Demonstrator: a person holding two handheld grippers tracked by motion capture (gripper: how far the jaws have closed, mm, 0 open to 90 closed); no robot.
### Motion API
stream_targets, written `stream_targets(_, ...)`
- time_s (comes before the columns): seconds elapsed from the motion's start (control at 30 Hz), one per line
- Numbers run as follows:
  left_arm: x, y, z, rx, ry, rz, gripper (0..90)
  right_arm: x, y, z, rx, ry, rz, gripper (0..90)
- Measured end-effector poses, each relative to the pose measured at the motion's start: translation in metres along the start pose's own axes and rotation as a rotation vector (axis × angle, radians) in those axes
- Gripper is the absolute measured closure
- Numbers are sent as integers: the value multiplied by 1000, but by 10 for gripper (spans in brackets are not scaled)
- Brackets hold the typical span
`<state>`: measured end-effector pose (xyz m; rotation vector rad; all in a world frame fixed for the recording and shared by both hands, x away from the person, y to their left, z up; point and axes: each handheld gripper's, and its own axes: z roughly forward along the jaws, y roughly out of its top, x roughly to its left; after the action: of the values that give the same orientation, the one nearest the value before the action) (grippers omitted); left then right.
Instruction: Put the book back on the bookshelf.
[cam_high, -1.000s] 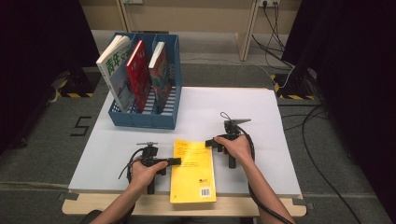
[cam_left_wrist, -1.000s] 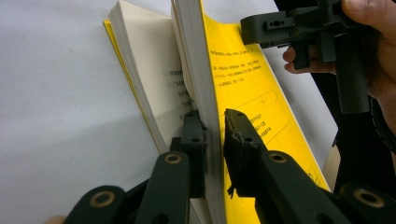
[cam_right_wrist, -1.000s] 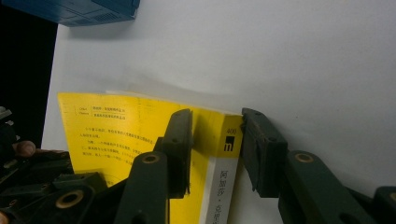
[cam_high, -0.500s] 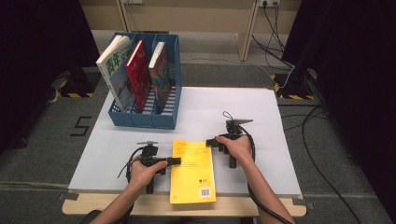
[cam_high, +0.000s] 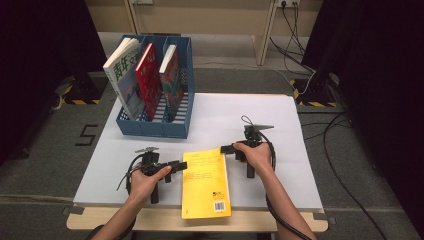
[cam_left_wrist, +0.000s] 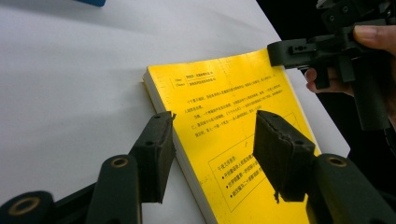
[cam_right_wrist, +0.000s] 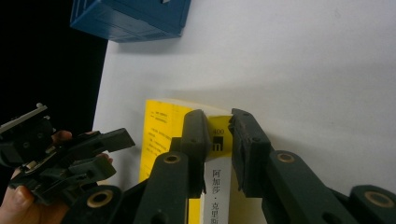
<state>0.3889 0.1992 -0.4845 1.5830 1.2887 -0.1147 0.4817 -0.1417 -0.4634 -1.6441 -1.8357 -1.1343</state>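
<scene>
Yellow book (cam_right_wrist: 219, 140): right gripper (cam_right_wrist: 217, 140) view shows its spine pinched; left gripper (cam_left_wrist: 210, 149) gapes, just opening.

The small print on the yellow book (cam_left_wrist: 233, 121) is too small to read; the bottom edge at 6 o'clock cuts its near end.

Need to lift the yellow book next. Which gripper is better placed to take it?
Right, probably. The right gripper has just been closing and its jaws already straddle the yellow book at its spine edge. The left gripper has just been opening; its pads stand apart over the book's edge.
</scene>
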Motion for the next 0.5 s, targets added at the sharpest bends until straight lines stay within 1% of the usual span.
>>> stream_targets(0.03, 0, 0, 0, -4, -3, -2, 469, 1, 1, -2, -3, -3, -11, 768)
stream_targets(0.1, -1, 0, 0, -8, -10, -3, 468, 4, 2, -5, -11, 0, -8, 768)
stream_targets(0.17, -1, 1, -1, -18, -14, -1, 468, 4, 3, -9, -26, -1, -26, 769)
stream_targets(0.27, -2, 3, -3, -28, -10, 6, 468, 8, 4, -15, -43, -3, -38, 770)
stream_targets(0.37, -4, 5, -4, -43, -4, 23, 456, 12, 6, -21, -72, -3, -48, 770)
stream_targets(0.4, -5, 6, -5, -49, -3, 30, 444, 13, 7, -23, -85, -7, -63, 770)
stream_targets(0.5, -7, 8, -6, -62, 6, 52, 429, 18, 8, -30, -116, -19, -87, 771)
